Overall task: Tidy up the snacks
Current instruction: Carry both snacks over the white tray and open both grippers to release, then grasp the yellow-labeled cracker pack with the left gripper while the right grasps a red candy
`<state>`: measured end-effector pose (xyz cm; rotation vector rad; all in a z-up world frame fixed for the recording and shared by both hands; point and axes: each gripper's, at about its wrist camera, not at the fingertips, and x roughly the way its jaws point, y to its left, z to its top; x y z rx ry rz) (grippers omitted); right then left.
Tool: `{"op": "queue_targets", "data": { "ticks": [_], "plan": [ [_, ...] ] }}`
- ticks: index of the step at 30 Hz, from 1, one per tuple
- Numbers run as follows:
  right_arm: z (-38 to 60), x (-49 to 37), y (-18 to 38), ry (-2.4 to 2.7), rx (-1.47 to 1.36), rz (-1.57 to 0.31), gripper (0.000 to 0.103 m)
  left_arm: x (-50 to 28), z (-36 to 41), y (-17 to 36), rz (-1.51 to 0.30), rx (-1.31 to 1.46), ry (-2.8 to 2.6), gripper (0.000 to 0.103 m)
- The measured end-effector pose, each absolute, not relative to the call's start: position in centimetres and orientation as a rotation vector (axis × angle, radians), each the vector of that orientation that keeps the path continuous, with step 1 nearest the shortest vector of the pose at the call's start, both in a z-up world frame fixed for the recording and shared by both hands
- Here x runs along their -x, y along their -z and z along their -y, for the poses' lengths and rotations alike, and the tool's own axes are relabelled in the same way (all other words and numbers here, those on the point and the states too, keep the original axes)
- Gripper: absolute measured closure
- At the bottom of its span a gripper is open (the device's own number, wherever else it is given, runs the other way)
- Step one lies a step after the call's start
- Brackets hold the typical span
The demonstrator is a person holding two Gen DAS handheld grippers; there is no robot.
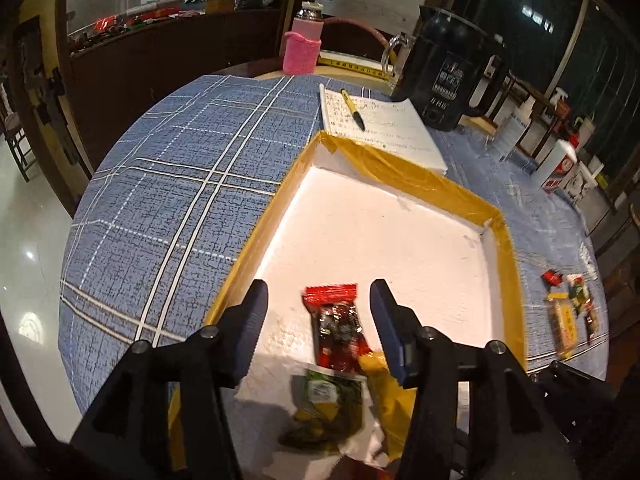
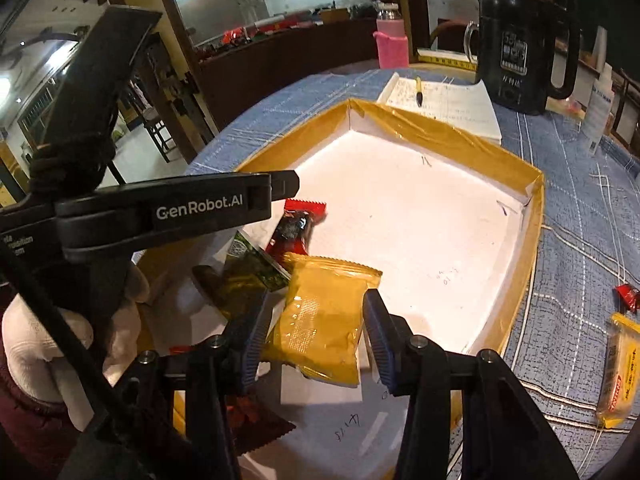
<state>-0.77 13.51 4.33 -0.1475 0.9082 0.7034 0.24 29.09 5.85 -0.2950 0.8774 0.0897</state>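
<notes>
While both grippers hover over the near end of the white foam tray [image 1: 400, 232] with its yellow-taped rim, their fingers stand spread and pinch nothing. Under the left gripper [image 1: 318, 308], a red snack packet [image 1: 336, 324] lies on the tray floor between the fingers, touching neither; a green packet [image 1: 332, 396] sits at its 6 o'clock. Under the right gripper [image 2: 314, 316], a yellow snack packet [image 2: 324, 316] rests flat, partly over the green one [image 2: 256, 268]. At 3 o'clock of the tray, more snacks [image 1: 568, 312] lie loose on the blue plaid tablecloth [image 1: 168, 208]. At 12 o'clock sit a notepad [image 1: 380, 124] with a marker pen [image 1: 352, 109], a black kettle [image 1: 448, 68] and a pink-sleeved bottle [image 1: 304, 42].
</notes>
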Motion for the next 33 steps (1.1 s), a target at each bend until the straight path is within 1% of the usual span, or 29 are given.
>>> {"op": "queue_targets", "data": {
  "ticks": [1, 3, 8, 11, 15, 22, 26, 28, 33],
  "plan": [
    [-13.3, 0.8, -4.6, -0.708, 0.138, -0.900, 0.055, 0.2, -29.0, -6.3, -0.864, 0.304, -0.088, 0.045],
    [-12.5, 1.1, -5.3, -0.708, 0.115, -0.883, 0.055, 1.0, -28.6, -7.2, -0.837, 0.309, -0.085, 0.039],
    [-8.7, 1.9, -6.6, -0.691, 0.040, -0.846, 0.054, 3.2, -25.7, -9.7, -0.766, 0.308, -0.026, 0.032],
    [-5.5, 2.5, -6.9, -0.664, 0.000, -0.838, 0.054, 3.8, -22.9, -10.5, -0.755, 0.301, 0.043, 0.031],
    [0.1, 3.6, -7.0, -0.602, -0.039, -0.821, 0.054, 3.6, -18.5, -10.5, -0.793, 0.286, 0.138, 0.031],
    [14.5, 3.6, -6.6, -0.361, -0.146, -0.809, 0.054, 2.8, -10.8, -10.1, -0.850, 0.227, 0.248, 0.031],
    [23.4, 3.2, -6.0, -0.224, -0.313, -0.804, 0.054, 1.9, -7.0, -9.7, -0.877, 0.202, 0.294, 0.031],
    [27.6, 2.8, -5.3, -0.174, -0.412, -0.809, 0.050, 1.1, -5.2, -9.1, -0.901, 0.207, 0.316, 0.031],
    [33.0, 1.1, -3.2, -0.128, -0.608, -0.845, 0.050, -0.6, -1.8, -7.2, -0.965, 0.227, 0.350, 0.031]
  ]
}}
